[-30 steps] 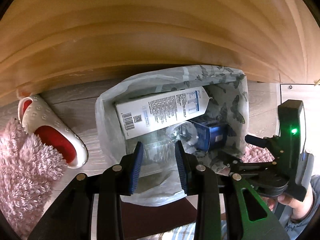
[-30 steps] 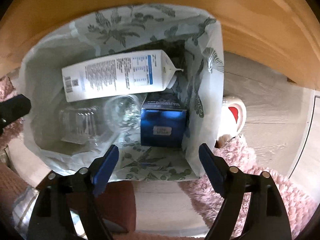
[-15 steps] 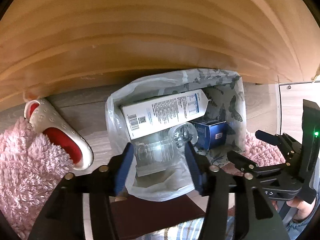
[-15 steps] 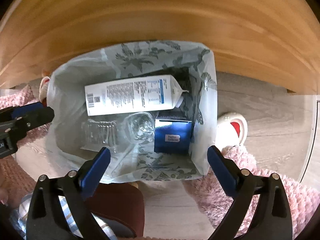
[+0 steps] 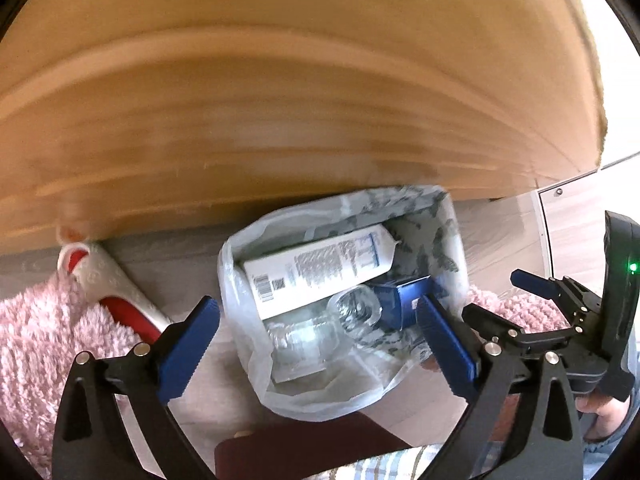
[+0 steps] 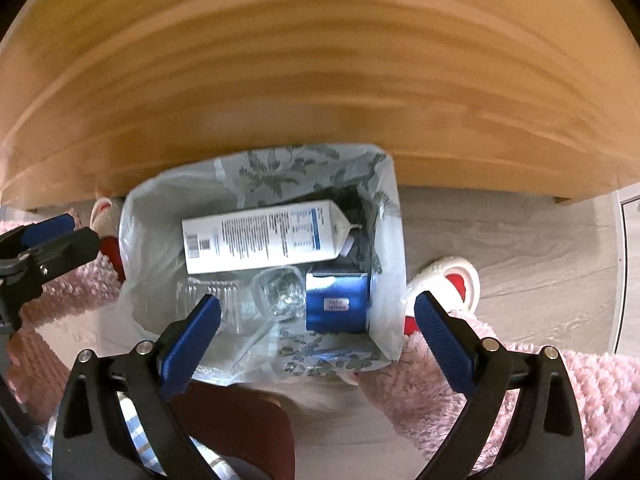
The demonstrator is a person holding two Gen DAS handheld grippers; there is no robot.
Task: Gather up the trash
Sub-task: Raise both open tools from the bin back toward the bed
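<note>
Below both raised tools, the trash bag holds a milk carton, clear bottle and blue box; left hand-held gripper just spread wide (nothing between), right hand-held gripper likewise apart.

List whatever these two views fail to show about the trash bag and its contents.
- Bag bottom: both views, covered by the white carton, clear plastic bottle and blue box.
- Carton print: too small and blurred.
- Bag's near rim: right wrist view, partly behind the right tongs.
- Bottle's shape: transparent, hard to trace.
</note>
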